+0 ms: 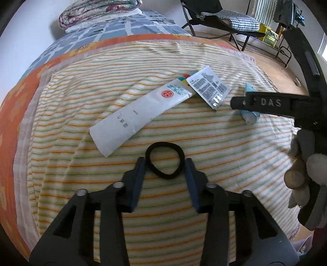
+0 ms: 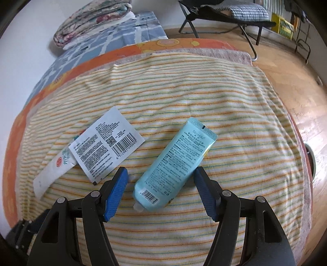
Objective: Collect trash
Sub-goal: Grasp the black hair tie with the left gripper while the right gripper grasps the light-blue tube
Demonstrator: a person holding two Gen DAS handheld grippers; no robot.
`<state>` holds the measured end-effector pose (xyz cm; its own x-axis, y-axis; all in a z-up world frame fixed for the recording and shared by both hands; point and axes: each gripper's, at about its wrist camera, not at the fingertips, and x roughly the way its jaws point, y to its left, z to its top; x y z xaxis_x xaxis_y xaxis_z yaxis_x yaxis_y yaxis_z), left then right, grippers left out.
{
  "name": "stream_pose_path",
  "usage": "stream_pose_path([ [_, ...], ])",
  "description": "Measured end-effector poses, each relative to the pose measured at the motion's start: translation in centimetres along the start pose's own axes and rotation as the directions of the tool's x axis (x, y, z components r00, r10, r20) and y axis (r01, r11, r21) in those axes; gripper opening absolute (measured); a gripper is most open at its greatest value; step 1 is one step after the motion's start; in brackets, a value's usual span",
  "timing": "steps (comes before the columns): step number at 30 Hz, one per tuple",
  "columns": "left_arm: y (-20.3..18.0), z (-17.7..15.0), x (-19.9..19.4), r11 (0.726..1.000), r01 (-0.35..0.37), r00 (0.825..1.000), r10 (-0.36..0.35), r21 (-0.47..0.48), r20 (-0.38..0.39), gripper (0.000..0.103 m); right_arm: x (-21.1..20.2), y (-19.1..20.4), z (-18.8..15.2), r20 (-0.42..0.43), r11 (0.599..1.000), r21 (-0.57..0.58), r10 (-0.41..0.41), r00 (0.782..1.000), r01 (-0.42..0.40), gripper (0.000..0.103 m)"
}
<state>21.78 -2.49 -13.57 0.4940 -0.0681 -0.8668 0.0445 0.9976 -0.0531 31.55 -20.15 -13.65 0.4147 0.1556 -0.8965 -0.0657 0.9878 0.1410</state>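
A black hair tie lies on the striped blanket. My left gripper is down around it, one blue pad at each side; the ring keeps its round shape. A light blue tube lies slanted, cap toward me, between the wide-open fingers of my right gripper, just clear of the right pad. In the left wrist view one black finger of the right gripper crosses over that tube. A long white paper sleeve and a white printed sachet lie further up the blanket.
A gloved hand holds the right gripper. The blanket covers an orange sheet on a bed, with a folded quilt at the far end. A black folding chair stands on the wood floor to the right.
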Motion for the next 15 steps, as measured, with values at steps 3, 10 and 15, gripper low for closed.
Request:
stream_pose_path([
  [3,0.5,0.0,0.0,1.000,0.002,1.000,-0.002,-0.007,0.005,0.023,-0.1,-0.1,-0.2,0.009,1.000,-0.010,0.005,1.000,-0.005,0.063],
  [10,1.3,0.0,-0.4,0.999,0.022,1.000,-0.023,-0.024,-0.002,0.007,-0.7,-1.9,-0.3,0.003,0.999,-0.004,0.042,0.999,-0.042,0.021],
  [15,1.9,-0.3,-1.1,0.998,0.042,0.999,-0.042,-0.052,0.001,0.006,-1.1,-2.4,-0.6,0.004,0.996,0.001,0.085,0.996,-0.085,0.021],
])
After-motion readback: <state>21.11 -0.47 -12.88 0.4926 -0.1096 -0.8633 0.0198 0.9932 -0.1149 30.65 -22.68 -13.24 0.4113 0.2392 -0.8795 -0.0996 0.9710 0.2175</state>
